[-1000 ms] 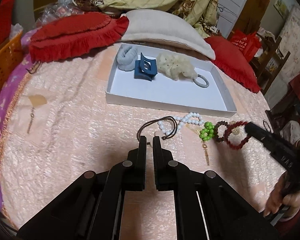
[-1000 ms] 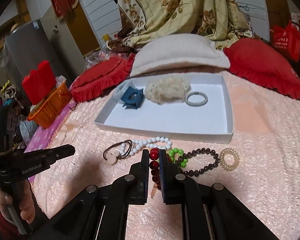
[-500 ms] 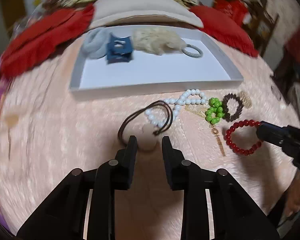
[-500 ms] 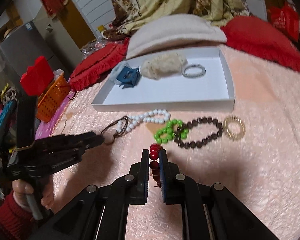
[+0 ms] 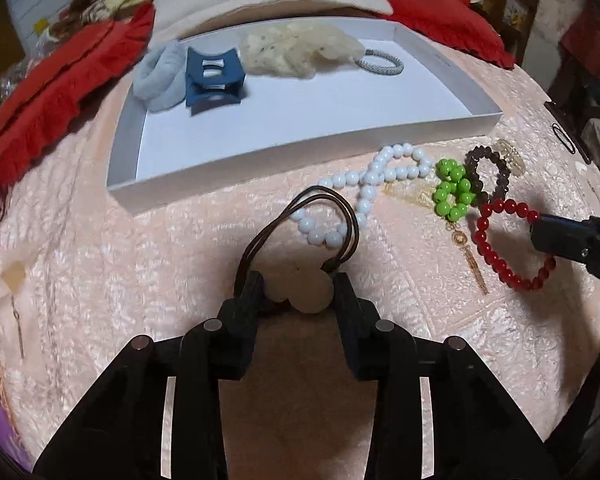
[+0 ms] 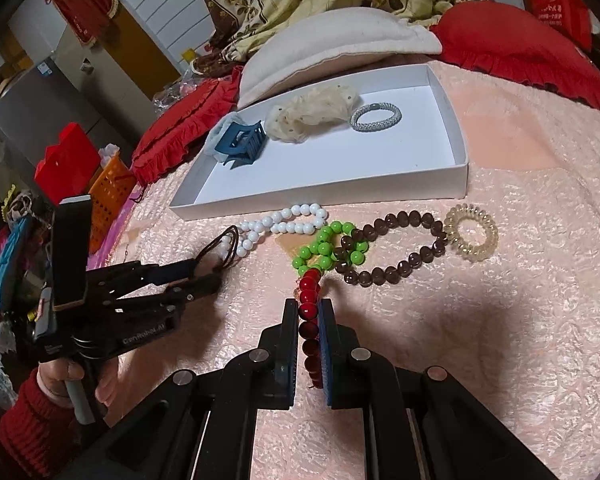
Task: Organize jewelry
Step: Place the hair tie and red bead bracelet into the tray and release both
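A beige pendant (image 5: 304, 296) on a brown cord (image 5: 320, 204) lies on the pink bedspread. My left gripper (image 5: 298, 282) straddles it with its jaws opening, and the pendant sits loose between the fingertips. The right wrist view shows that gripper (image 6: 210, 274) at the left, tips at the cord. My right gripper (image 6: 309, 304) is shut on a red bead bracelet (image 6: 310, 280), whose loop (image 5: 496, 248) rests on the bedspread. A white tray (image 5: 300, 160) lies just beyond, holding a blue claw clip (image 5: 214, 80), two scrunchies and a grey hair band (image 5: 380, 62).
Between the tray and the grippers lie a white bead strand (image 5: 380, 176), a green bead bracelet (image 5: 452, 192), a dark brown bead bracelet (image 6: 396, 248) and a clear spiral hair tie (image 6: 470, 236). Red cushions (image 6: 520, 48) and a cream pillow (image 6: 340, 44) line the far side. An orange basket (image 6: 108, 184) stands at the left.
My left gripper came down over the pendant and its jaws parted from shut to either side of it. My right gripper sank a little, still shut on the red bracelet.
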### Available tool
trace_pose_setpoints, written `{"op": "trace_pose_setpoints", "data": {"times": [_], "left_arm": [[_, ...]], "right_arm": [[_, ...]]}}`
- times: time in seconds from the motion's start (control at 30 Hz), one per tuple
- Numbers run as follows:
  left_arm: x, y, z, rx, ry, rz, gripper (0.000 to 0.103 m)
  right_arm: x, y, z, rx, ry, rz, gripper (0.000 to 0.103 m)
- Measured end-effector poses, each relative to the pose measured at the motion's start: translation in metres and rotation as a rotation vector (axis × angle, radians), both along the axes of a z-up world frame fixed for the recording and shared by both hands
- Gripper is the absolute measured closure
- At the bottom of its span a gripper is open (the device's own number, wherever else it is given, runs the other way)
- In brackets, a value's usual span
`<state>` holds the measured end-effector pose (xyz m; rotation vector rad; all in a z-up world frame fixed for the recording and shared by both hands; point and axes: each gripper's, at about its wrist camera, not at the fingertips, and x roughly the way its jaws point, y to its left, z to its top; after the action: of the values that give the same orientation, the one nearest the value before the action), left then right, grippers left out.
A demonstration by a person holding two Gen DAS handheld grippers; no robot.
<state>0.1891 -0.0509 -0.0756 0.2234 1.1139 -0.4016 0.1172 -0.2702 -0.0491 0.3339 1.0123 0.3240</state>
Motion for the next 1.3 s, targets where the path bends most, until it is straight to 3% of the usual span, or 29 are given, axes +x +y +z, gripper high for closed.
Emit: {"op": "trace_pose_setpoints", "data": {"times": [0.17, 0.33, 0.6, 0.77, 0.93, 1.17, 1.3], "left_arm": [[-0.015, 0.004, 0.008, 0.002, -0.023, 0.031, 0.069], [-0.027, 0.029, 0.041, -0.097, -0.031, 0.082, 0.069], [-0.008, 0.051, 0.095, -0.191, -0.076, 0.144, 0.069], [0.023, 0.056, 0.101, -0.142, -0.104, 0.203, 0.069], [0.066, 0.06, 0.075, -0.097, -0.053, 0.263, 0.069], [0.106, 0.062, 0.047, -0.06, -0.028, 0.307, 0.069], [0.116, 0.066, 0.037, -0.061, -0.017, 0.331, 0.069]], "right_arm": [[0.0, 0.001, 0.011, -0.001, -0.017, 0.001, 0.094], [0.001, 0.001, 0.034, -0.009, -0.065, 0.008, 0.094], [0.021, 0.008, 0.083, -0.022, -0.163, 0.012, 0.094], [0.054, 0.027, 0.102, -0.06, -0.19, 0.037, 0.094], [0.1, 0.056, 0.086, -0.06, -0.134, 0.055, 0.094], [0.161, 0.075, 0.041, 0.158, -0.019, 0.047, 0.094], [0.179, 0.074, 0.005, 0.186, 0.073, 0.011, 0.094]]}}
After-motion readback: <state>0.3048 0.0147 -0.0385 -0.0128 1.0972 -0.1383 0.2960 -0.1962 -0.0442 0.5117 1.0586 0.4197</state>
